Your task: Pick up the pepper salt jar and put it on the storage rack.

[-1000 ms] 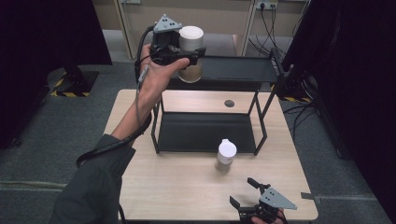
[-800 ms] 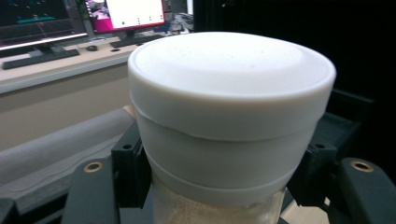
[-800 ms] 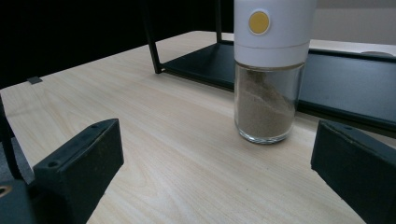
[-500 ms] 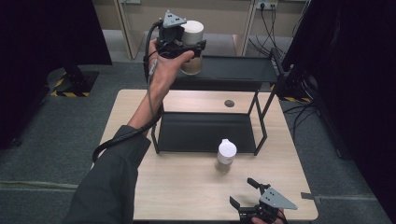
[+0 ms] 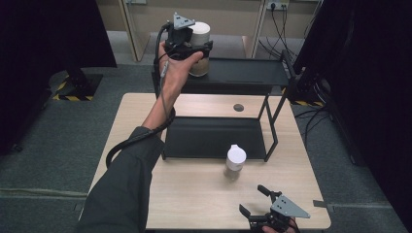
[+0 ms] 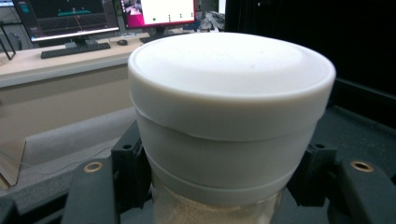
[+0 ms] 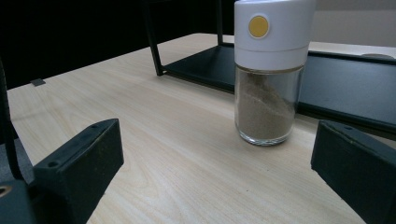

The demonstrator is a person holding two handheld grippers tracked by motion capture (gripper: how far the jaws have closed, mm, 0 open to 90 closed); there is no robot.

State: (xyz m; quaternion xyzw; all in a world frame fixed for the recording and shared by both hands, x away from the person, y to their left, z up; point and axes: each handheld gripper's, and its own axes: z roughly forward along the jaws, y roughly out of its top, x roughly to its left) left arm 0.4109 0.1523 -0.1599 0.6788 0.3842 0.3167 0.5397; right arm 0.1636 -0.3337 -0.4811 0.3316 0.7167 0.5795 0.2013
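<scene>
The left gripper (image 5: 190,46), fingers clamped on the big jar (image 5: 198,48), should lower it level onto the rack's top shelf (image 5: 243,73) before letting go. The right gripper (image 5: 260,201) waits with fingers wide near the small jar (image 5: 235,162).

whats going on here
A person is working with a handheld gripper in each hand. The left gripper is shut on a white-lidded jar, holding it at the top shelf of a black rack. The right gripper sits open low over the wooden table, facing a smaller spice jar that stands in front of the rack.
</scene>
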